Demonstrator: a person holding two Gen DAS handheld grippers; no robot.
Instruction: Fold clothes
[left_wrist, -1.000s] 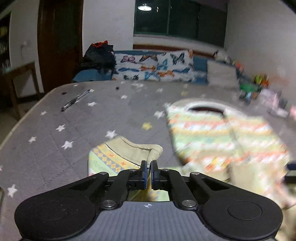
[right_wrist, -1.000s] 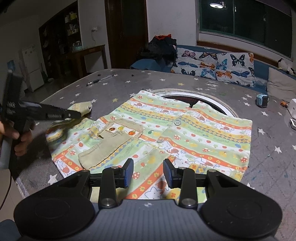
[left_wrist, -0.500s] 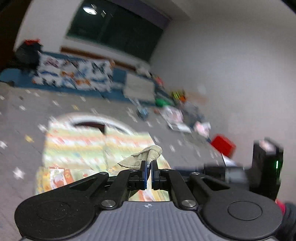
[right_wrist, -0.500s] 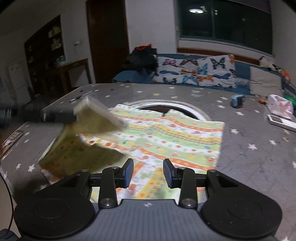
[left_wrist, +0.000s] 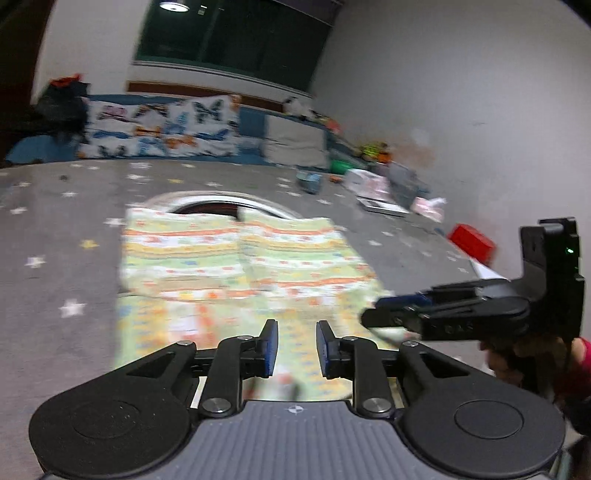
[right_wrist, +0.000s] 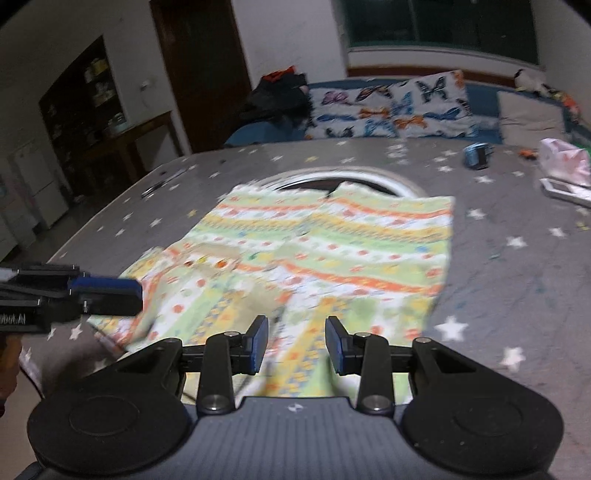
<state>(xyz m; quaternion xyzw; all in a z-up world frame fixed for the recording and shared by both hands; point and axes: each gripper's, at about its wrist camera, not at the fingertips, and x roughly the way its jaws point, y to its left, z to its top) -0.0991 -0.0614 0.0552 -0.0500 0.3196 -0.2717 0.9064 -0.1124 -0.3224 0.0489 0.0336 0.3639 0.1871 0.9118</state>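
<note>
From the left wrist we see our left gripper (left_wrist: 293, 349) at lower centre, jaws apart and empty, over the striped shirt (left_wrist: 236, 266) spread mid-frame on the starry grey bedcover (left_wrist: 66, 221). From the right wrist, our right gripper (right_wrist: 296, 345) also gapes empty above the shirt's (right_wrist: 332, 240) near edge, mid-frame; the left gripper enters at left.

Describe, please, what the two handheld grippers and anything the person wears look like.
Both the left gripper and the right gripper are matte black, with linkage arms, silver pivot bolts, round discs either side of a ribbed grey body, and blue pads on the fingers. The right one shows a small green light. A red sleeve shows at the wrist.
</note>
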